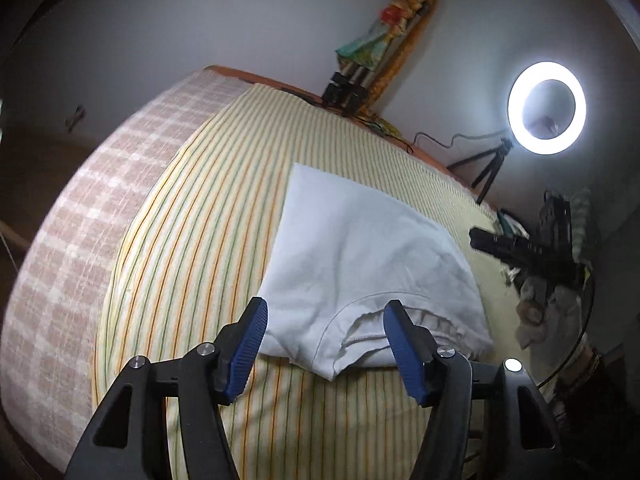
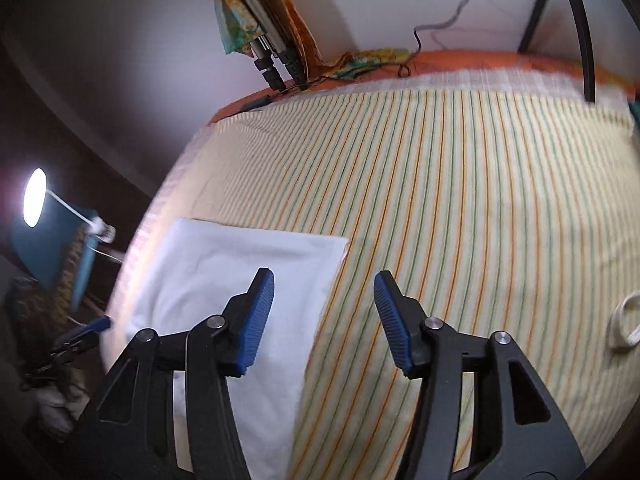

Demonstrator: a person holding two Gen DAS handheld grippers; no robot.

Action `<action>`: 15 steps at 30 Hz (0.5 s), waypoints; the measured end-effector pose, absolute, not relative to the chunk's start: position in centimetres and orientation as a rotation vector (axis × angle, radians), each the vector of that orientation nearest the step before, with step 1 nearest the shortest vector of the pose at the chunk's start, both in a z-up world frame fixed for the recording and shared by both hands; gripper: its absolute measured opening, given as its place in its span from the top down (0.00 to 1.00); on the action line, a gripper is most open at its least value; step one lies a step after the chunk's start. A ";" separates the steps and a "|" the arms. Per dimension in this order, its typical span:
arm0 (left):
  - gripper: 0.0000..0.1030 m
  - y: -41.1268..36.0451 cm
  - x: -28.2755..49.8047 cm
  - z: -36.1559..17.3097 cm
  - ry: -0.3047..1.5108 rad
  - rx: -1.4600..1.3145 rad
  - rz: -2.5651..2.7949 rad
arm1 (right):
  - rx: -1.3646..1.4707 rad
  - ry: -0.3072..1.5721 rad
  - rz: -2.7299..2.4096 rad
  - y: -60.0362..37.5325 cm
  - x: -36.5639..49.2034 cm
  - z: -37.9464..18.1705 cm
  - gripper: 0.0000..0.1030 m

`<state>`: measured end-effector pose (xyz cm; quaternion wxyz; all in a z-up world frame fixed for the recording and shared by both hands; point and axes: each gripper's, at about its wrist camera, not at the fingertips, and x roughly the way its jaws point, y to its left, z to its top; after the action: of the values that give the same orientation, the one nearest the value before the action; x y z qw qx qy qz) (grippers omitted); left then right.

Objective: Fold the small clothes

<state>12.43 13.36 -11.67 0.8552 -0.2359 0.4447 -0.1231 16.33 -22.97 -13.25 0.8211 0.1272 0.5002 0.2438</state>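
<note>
Left wrist view shows the left tongs [image 1: 324, 316] spread apart, holding nothing, with the near neck edge of the folded white shirt [image 1: 360, 256] between the blue pads. The shirt lies flat on the striped bed sheet [image 1: 192, 240]. Only this view shows the ring light [image 1: 547, 108] far right. Right wrist view shows the right tongs [image 2: 324, 292] spread apart and empty, left pad over the shirt's right edge. Lots of bare sheet lies right and far. A white loop [image 2: 622, 326] sits at the right edge.
</note>
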 end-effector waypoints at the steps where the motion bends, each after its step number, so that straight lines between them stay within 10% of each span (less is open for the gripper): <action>1: 0.39 14.0 12.6 -12.1 0.946 -0.563 -0.253 | 0.310 1.080 0.526 -23.4 16.4 -13.5 0.46; 15: 0.40 14.4 13.2 -16.5 1.077 -0.785 -0.222 | 0.485 1.152 0.540 -24.0 17.2 -16.4 0.46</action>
<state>13.17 14.42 -16.46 0.7804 -0.3635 0.4983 -0.1028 17.25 -24.02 -16.45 0.7771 0.2243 0.5325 0.2497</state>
